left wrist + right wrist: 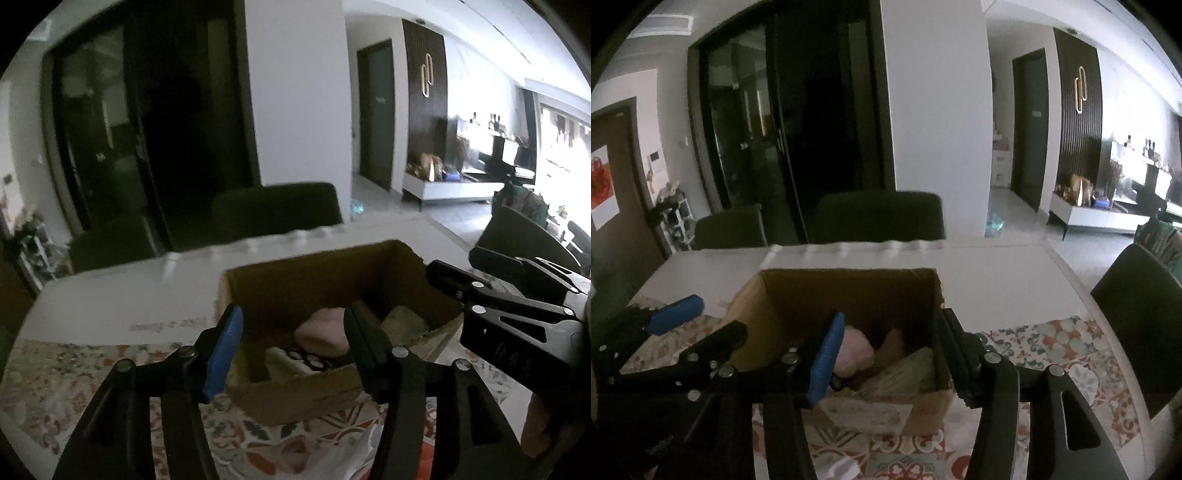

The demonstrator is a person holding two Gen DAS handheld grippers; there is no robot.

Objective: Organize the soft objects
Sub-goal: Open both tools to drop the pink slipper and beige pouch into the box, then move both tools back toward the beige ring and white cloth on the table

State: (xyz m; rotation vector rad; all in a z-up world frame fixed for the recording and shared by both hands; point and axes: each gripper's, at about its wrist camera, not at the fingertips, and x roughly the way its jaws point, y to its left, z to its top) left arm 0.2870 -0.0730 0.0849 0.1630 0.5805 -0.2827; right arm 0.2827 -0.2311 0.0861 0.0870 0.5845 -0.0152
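An open cardboard box [413,273] stands on the patterned cloth; it also shows in the right wrist view [783,295]. Inside lie a pink soft item [325,330] [855,352], a beige-green one [404,325] [908,373], and a white and black patterned one [295,363]. My left gripper [291,349] is open and empty, just before the box's near wall. My right gripper [886,354] is open and empty, over the box's near edge. The right gripper also shows in the left wrist view [491,273], and the left gripper in the right wrist view [698,321].
The white table [997,280] carries a floral cloth [55,384] [1063,350]. Dark chairs stand behind the table [879,218] and at its right [1141,306]. A white soft item [354,454] lies on the cloth near me.
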